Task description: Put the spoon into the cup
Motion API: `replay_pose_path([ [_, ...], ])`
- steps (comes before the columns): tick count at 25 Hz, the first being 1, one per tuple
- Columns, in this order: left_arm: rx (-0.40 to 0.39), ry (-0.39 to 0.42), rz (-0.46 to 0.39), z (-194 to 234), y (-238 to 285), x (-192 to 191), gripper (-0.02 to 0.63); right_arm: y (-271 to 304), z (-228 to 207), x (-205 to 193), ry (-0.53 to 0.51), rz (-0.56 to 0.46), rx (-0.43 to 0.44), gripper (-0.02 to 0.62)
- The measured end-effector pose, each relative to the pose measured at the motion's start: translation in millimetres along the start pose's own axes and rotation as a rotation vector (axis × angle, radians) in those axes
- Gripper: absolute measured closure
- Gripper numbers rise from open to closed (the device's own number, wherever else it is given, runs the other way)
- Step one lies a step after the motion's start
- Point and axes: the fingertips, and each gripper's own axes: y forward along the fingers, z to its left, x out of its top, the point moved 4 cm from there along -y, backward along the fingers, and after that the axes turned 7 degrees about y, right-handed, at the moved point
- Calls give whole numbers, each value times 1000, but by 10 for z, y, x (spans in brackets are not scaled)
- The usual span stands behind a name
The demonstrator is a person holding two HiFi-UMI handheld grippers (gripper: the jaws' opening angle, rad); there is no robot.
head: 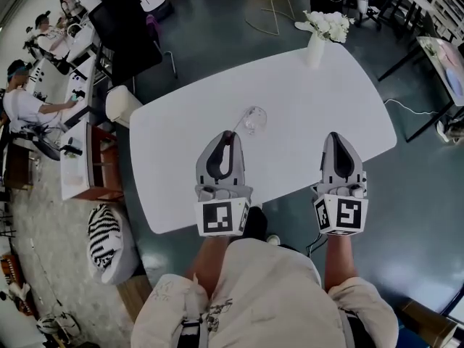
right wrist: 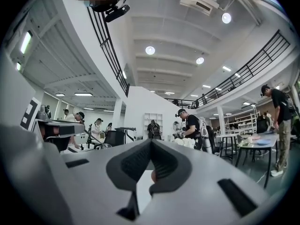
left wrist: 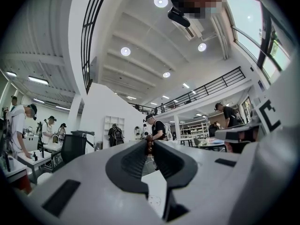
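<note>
A clear glass cup stands on the white table, left of its middle. My left gripper lies level over the table with its tip just left of and nearer than the cup. It is shut on the spoon, which shows as a small brownish piece pinched between the fingertips; the rest of it is hidden. My right gripper is level over the table's right part, well right of the cup, its tips meeting with nothing between them.
A white vase of white flowers stands at the table's far edge. The near table edge runs just under both grippers. Left of the table are a black chair, a striped stool and desks with people.
</note>
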Motion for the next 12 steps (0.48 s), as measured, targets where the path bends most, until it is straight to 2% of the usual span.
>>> replay_pose_path([
  [12,-56,-72,153,317,815,-885,563,971,12,-586,7,124,-2,607],
])
